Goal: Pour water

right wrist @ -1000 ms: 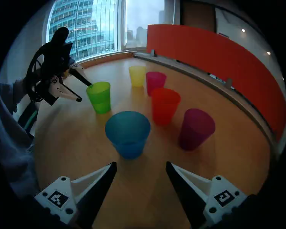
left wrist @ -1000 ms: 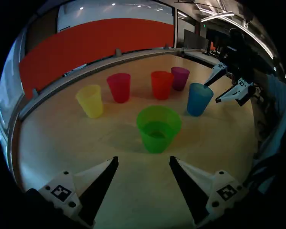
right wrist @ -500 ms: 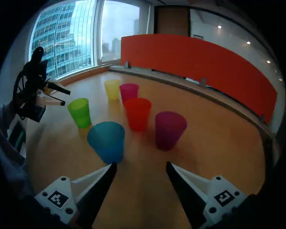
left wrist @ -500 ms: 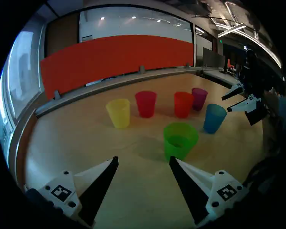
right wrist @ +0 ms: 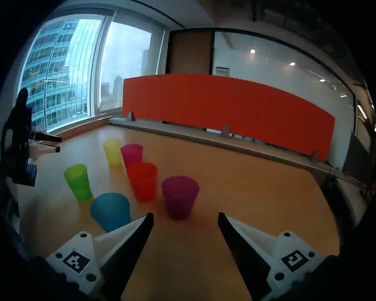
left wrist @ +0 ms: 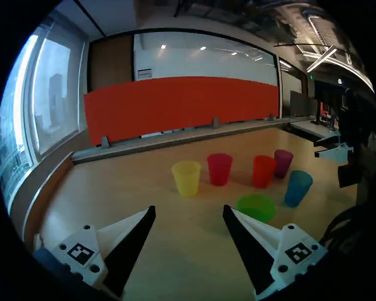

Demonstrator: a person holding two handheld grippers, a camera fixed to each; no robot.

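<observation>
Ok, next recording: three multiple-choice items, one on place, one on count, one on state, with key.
1. Which cup stands nearest the left gripper? A the yellow cup, B the green cup, C the purple cup.
2. How many cups stand on the table? A four, B five, C six.
3. The right gripper has its fingers: A open, empty, B shut on a cup, C shut, empty.
Key: B, it sits beside that gripper's finger; C, six colours count out; A, a clear gap, nothing held.
</observation>
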